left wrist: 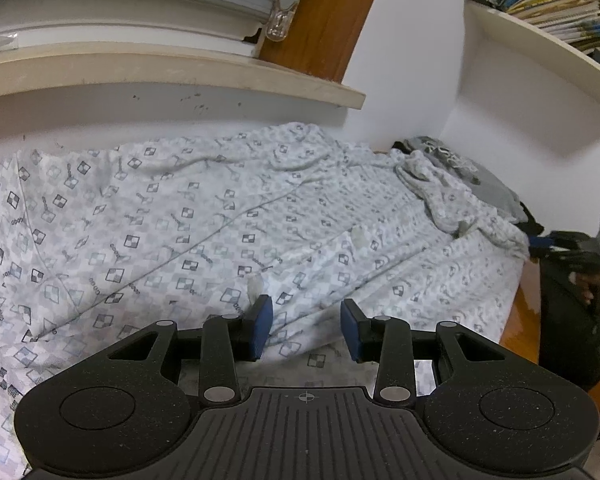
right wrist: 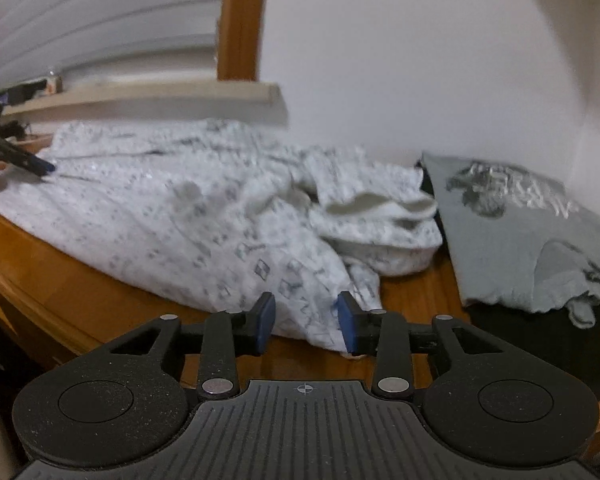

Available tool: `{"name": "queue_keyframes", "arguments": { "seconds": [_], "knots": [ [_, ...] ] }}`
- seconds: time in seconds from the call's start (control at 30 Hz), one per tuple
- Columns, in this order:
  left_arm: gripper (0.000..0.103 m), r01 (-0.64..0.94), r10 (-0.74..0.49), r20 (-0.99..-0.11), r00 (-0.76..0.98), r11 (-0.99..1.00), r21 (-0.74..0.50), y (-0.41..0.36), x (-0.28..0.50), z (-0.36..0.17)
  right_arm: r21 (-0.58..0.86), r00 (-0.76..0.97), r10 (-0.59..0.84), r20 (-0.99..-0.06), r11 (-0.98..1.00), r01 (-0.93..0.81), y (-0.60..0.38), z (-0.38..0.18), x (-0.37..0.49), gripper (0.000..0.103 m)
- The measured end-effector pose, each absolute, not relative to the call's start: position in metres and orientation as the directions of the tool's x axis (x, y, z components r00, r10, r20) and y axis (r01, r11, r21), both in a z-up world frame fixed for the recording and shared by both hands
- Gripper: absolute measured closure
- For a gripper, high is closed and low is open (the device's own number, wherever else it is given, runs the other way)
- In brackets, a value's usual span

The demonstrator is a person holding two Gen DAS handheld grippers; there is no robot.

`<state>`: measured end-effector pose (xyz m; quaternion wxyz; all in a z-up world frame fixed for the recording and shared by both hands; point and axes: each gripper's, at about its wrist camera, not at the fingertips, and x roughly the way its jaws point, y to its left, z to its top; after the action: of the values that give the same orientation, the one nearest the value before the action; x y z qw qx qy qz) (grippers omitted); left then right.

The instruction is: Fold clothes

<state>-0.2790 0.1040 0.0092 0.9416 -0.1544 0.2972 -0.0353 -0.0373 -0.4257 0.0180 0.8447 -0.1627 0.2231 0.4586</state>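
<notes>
Left-wrist view: the left gripper [left wrist: 306, 330] hovers low over a white garment [left wrist: 204, 224] printed with grey checks and small dark squares, spread across a wooden table [left wrist: 526, 320]; its blue pads [left wrist: 262, 330] stand apart, with cloth lying under the gap but nothing pinched between them, so the fingers are open. The garment reaches from the near left edge to the far wall, under a pale sill [left wrist: 172, 70], and bunches into folds at the far right beside a grey shirt [left wrist: 472, 178]. At the right edge the right gripper [left wrist: 540, 244] appears, blurred, at the garment's corner. A shelf [left wrist: 540, 36] of books hangs on the wall above. Right-wrist view: the right gripper [right wrist: 306, 322] sits at the table's near edge, its jaws parted around a hanging corner of the garment [right wrist: 204, 216]; cloth lies between the pads [right wrist: 346, 324], but whether they press on it cannot be told. The grey shirt [right wrist: 512, 236], bearing a printed figure, lies flat to the right over dark cloth [right wrist: 540, 340], just beside the garment's crumpled end. The left gripper [right wrist: 40, 166] shows at the far left, touching the garment's far edge.
</notes>
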Motion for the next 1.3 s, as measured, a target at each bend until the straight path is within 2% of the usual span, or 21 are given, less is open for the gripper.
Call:
{"name": "queue_keyframes", "arguments": {
  "seconds": [0.03, 0.13, 0.3, 0.4, 0.43, 0.47, 0.63, 0.8, 0.87, 0.97, 1.07, 1.13, 1.17, 1.27, 1.3],
  "knots": [
    [0.062, -0.025, -0.16, -0.548, 0.821, 0.949, -0.316, 0.105, -0.279, 0.009, -0.069, 0.484, 0.692, -0.536, 0.535, -0.842, -0.427, 0.017, -0.032, 0.099],
    [0.062, -0.024, -0.162, -0.547, 0.821, 0.948, -0.317, 0.106, -0.278, 0.009, -0.091, 0.524, 0.671, -0.525, 0.568, -0.818, -0.435, 0.024, -0.025, 0.1],
    [0.062, -0.009, -0.175, -0.546, 0.819, 0.949, -0.316, 0.106, -0.278, 0.008, -0.158, 0.662, 0.63, -0.407, 0.665, -0.73, -0.454, 0.058, -0.028, 0.101],
    [0.062, -0.007, -0.176, -0.546, 0.819, 0.949, -0.316, 0.107, -0.278, 0.008, -0.146, 0.635, 0.605, -0.48, 0.658, -0.738, -0.447, 0.053, -0.023, 0.098],
    [0.062, -0.006, -0.177, -0.546, 0.819, 0.948, -0.318, 0.108, -0.278, 0.008, -0.138, 0.624, 0.595, -0.507, 0.658, -0.74, -0.446, 0.051, -0.021, 0.088],
    [0.062, -0.005, -0.179, -0.545, 0.819, 0.947, -0.32, 0.109, -0.279, 0.008, -0.12, 0.612, 0.58, -0.537, 0.666, -0.736, -0.448, 0.046, -0.018, 0.085],
    [0.062, 0.002, -0.191, -0.54, 0.82, 0.944, -0.331, 0.112, -0.286, 0.009, -0.078, 0.641, 0.538, -0.548, 0.73, -0.68, -0.471, 0.034, -0.017, 0.083],
    [0.062, 0.008, -0.188, -0.546, 0.817, 0.949, -0.314, 0.11, -0.292, 0.01, -0.063, 0.627, 0.589, -0.51, 0.701, -0.71, -0.462, 0.038, -0.023, 0.075],
    [0.062, 0.003, -0.175, -0.549, 0.817, 0.954, -0.3, 0.107, -0.294, 0.01, -0.047, 0.612, 0.625, -0.484, 0.68, -0.731, -0.447, 0.043, -0.025, 0.061],
    [0.061, -0.029, -0.115, -0.558, 0.822, 0.97, -0.243, 0.098, -0.298, 0.013, -0.003, 0.563, 0.69, -0.455, 0.631, -0.775, -0.418, 0.047, -0.026, 0.056],
    [0.052, -0.045, -0.074, -0.564, 0.822, 0.98, -0.195, 0.092, -0.307, 0.015, 0.04, 0.498, 0.742, -0.449, 0.573, -0.819, -0.381, 0.043, -0.029, 0.047],
    [0.051, -0.065, -0.051, -0.564, 0.824, 0.981, -0.184, 0.097, -0.317, 0.018, 0.052, 0.451, 0.763, -0.463, 0.531, -0.846, -0.354, 0.035, -0.034, 0.043],
    [0.051, -0.076, -0.04, -0.563, 0.826, 0.98, -0.183, 0.102, -0.323, 0.021, 0.05, 0.43, 0.769, -0.473, 0.51, -0.859, -0.34, 0.029, -0.041, 0.042],
    [0.04, -0.132, 0.019, -0.572, 0.82, 0.979, -0.157, 0.118, -0.342, 0.028, 0.018, 0.403, 0.77, -0.495, 0.473, -0.881, -0.31, 0.018, -0.052, 0.039],
    [0.04, -0.149, 0.036, -0.581, 0.813, 0.978, -0.148, 0.123, -0.347, 0.028, 0.004, 0.407, 0.762, -0.504, 0.474, -0.881, -0.304, 0.016, -0.055, 0.037]
  ]
}}
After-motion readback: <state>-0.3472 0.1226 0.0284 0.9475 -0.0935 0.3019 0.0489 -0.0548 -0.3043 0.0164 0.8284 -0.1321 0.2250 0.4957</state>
